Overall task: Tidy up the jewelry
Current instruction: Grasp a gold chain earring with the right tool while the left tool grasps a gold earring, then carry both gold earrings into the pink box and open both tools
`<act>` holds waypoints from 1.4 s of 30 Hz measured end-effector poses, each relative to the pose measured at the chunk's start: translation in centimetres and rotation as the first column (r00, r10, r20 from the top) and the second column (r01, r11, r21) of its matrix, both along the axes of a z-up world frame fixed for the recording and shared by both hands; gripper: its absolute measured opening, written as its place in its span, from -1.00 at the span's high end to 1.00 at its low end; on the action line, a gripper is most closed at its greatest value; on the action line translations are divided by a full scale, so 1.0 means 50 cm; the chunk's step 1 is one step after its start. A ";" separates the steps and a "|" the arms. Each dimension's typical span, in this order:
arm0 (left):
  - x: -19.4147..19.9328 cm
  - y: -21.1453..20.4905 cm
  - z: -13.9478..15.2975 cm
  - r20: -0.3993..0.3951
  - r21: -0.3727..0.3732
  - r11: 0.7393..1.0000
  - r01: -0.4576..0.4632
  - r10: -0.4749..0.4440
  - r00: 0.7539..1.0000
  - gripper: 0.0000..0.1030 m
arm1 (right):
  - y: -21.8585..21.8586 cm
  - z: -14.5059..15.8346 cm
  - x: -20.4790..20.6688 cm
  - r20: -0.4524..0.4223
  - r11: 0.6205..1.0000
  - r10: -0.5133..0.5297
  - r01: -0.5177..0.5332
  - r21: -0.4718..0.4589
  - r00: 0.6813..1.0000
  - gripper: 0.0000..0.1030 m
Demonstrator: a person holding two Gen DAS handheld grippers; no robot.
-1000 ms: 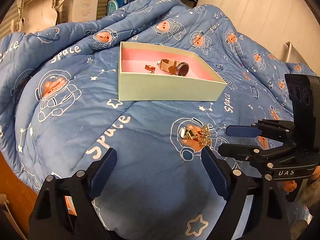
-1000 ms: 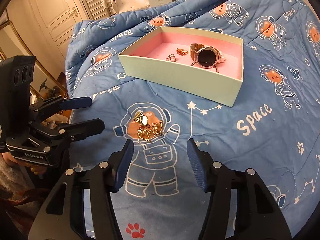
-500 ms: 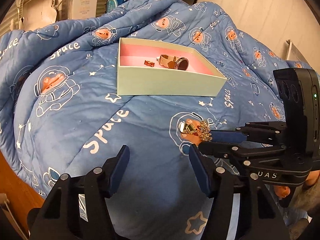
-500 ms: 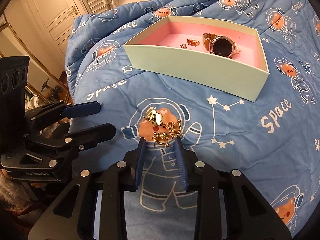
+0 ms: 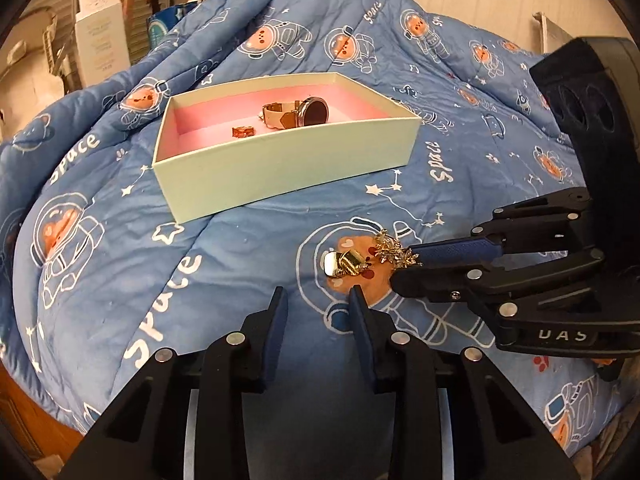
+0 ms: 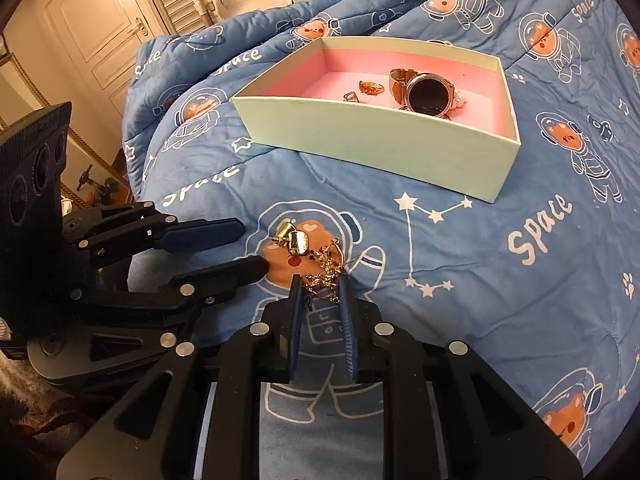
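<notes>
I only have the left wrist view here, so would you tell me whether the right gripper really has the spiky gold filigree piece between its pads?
Observer: Yes. The right wrist view shows the spiky gold filigree piece lying between the tips of the right gripper. I cannot tell whether it is pinched yet.
Operator: Thank you. Is my left gripper touching the chunky polished gold earring?
Observer: No, it sits open just beside it, with a gap between them.
Operator: What is in the pale green cardboard box besides the dark-faced rose-gold wristwatch and the amber ring?
Observer: A small square rose-gold piece lies just in front of that ring.
</notes>
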State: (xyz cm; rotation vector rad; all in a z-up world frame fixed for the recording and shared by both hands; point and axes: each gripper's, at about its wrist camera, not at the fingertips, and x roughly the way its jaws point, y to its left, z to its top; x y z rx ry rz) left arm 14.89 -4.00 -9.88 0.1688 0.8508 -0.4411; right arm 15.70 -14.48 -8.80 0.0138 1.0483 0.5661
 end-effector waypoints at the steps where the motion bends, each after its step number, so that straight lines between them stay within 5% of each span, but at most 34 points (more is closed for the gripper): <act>1: 0.005 -0.004 -0.001 0.005 0.015 1.000 0.010 -0.010 1.000 0.43 | -0.002 0.000 -0.001 0.000 1.000 -0.002 0.002 0.000 1.000 0.64; 13: 0.031 -0.027 0.000 0.034 0.024 0.997 0.074 -0.075 0.997 0.73 | -0.015 0.005 0.000 -0.005 1.000 -0.019 0.019 0.010 1.000 0.64; 25: 0.013 -0.003 0.010 -0.008 -0.101 0.994 0.035 -0.036 0.999 0.74 | -0.028 0.006 -0.002 -0.018 0.999 -0.034 0.034 0.023 0.999 0.64; 42: 0.006 0.024 0.070 0.014 -0.155 0.988 0.005 -0.003 1.000 0.74 | -0.033 0.061 0.008 -0.011 0.994 -0.018 0.019 0.104 1.000 0.64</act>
